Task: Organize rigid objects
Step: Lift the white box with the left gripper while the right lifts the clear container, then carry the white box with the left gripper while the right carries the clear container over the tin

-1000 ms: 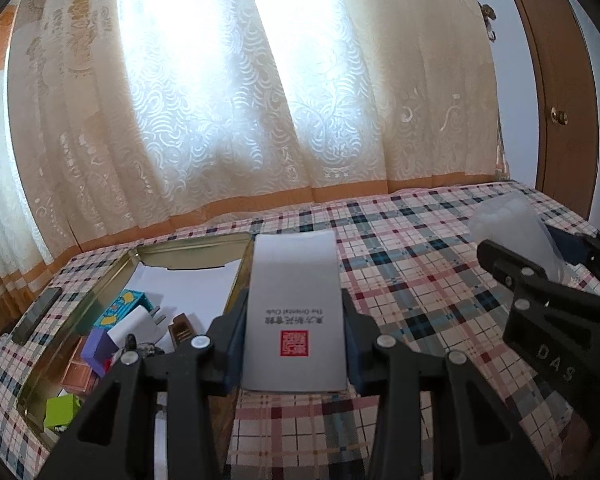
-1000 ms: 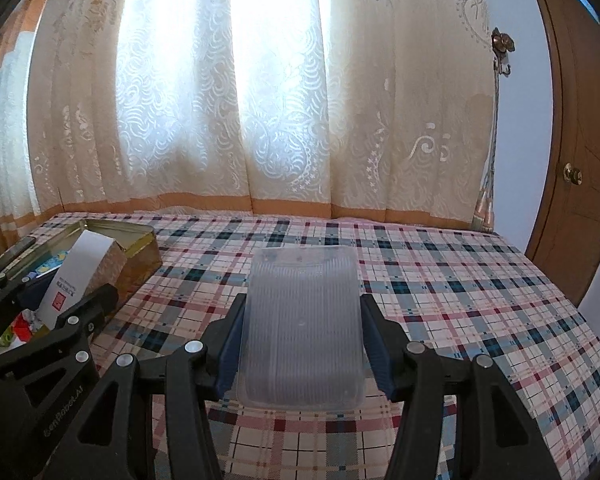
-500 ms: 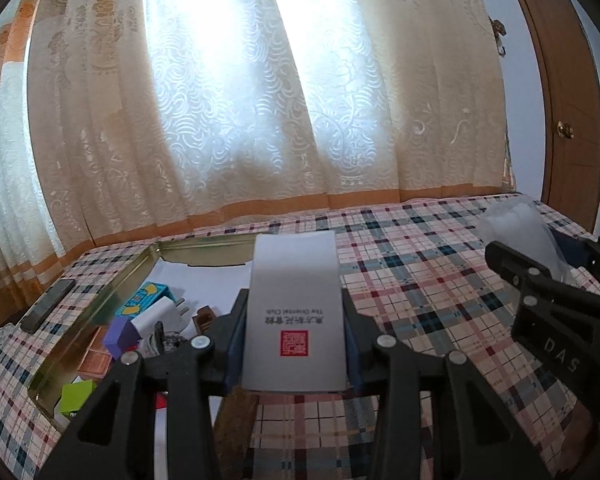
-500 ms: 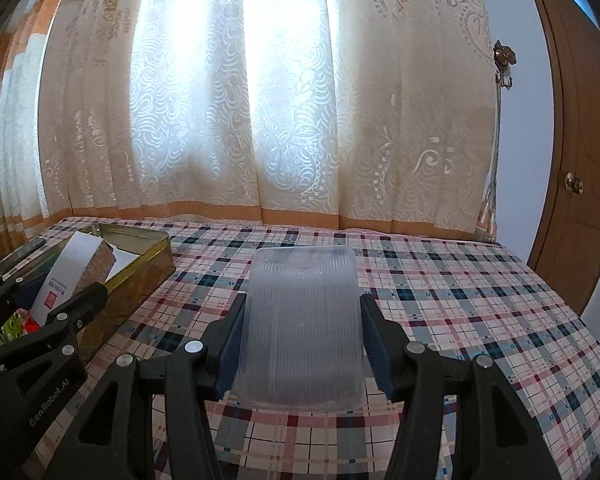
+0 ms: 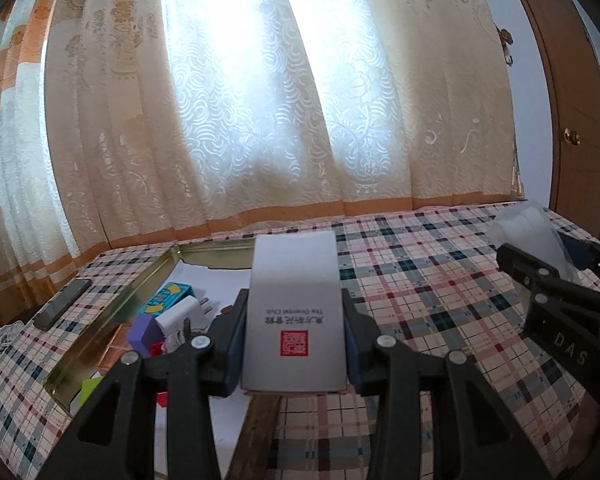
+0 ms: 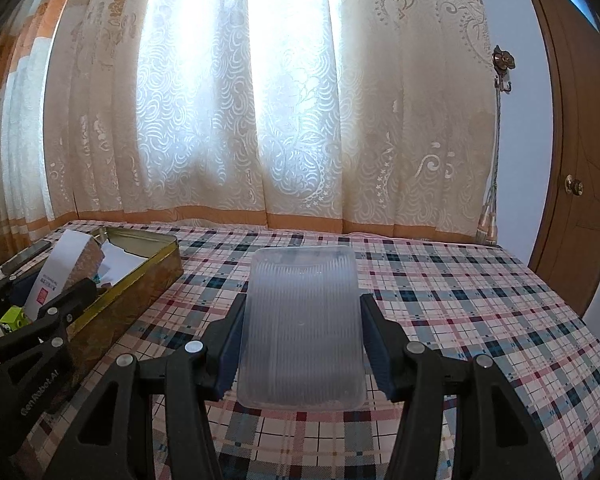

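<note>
My left gripper (image 5: 294,320) is shut on a white box (image 5: 294,312) with a red seal and a brown side, held above the right edge of a gold tin tray (image 5: 112,320). The tray holds a purple block (image 5: 142,330), a teal box (image 5: 168,298), a white plug (image 5: 184,310) and a green piece (image 5: 90,386). My right gripper (image 6: 300,328) is shut on a clear ribbed plastic box (image 6: 300,324), held above the plaid tablecloth (image 6: 480,300). The left gripper with its box (image 6: 60,276) and the tray (image 6: 140,280) also show at the left of the right wrist view.
A dark phone (image 5: 62,304) lies on the cloth left of the tray. Cream curtains (image 6: 280,100) hang behind the table. A brown door (image 6: 580,160) stands at the right. The right gripper (image 5: 560,308) shows at the right of the left wrist view.
Both grippers have risen and tilted up a little with their boxes still held. The tray and table have dropped lower in both views.
</note>
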Motion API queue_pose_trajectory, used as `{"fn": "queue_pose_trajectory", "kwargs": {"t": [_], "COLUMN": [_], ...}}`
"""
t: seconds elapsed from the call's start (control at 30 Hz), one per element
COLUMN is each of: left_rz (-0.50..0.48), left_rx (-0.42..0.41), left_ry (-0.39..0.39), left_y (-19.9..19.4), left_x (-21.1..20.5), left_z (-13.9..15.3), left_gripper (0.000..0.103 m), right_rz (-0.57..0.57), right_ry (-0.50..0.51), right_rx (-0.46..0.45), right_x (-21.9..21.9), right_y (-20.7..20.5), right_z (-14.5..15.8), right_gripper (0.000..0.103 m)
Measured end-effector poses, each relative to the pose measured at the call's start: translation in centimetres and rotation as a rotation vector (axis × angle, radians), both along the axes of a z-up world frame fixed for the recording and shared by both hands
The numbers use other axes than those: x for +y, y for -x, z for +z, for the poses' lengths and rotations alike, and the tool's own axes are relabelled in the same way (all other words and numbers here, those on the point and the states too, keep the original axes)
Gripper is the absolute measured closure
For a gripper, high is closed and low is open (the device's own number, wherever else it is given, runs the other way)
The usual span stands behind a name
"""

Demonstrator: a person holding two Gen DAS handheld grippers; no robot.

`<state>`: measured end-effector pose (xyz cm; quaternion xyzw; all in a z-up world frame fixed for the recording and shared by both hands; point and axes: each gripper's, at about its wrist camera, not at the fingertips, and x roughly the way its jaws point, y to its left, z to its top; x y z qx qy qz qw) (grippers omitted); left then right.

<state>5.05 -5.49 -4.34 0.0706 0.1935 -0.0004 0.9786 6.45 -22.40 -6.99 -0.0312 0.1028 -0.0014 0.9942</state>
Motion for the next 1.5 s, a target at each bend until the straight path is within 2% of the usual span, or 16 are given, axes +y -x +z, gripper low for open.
{"fn": "queue_pose_trajectory", "kwargs": {"t": [0.43, 0.77, 1.0, 1.5], "left_rz": [0.033, 0.060, 0.076, 0.109], "left_rx": [-0.008, -0.033, -0.037, -0.041], "left_ry": [0.029, 0.022, 0.032, 0.049], "left_y": [0.6, 1.4, 1.6, 2.0], "left_x": [2.4, 3.3, 4.2, 6.4], "left_z": [0.1, 0.2, 0.3, 0.3], "left_gripper": [0.063, 0.063, 0.063, 0.063], "right_rz": [0.011, 0.048, 0.054, 0.083], "right_ry": [-0.002, 0.046, 0.034, 0.078], "right_rx": [-0.015, -0.038, -0.027, -0.039], "right_x": [0.5, 3.1, 3.3, 6.3], "right_y": [0.8, 1.9, 1.5, 1.6], "right_z": [0.0, -0.1, -0.1, -0.2], "right_gripper": [0.046, 0.046, 0.046, 0.046]}}
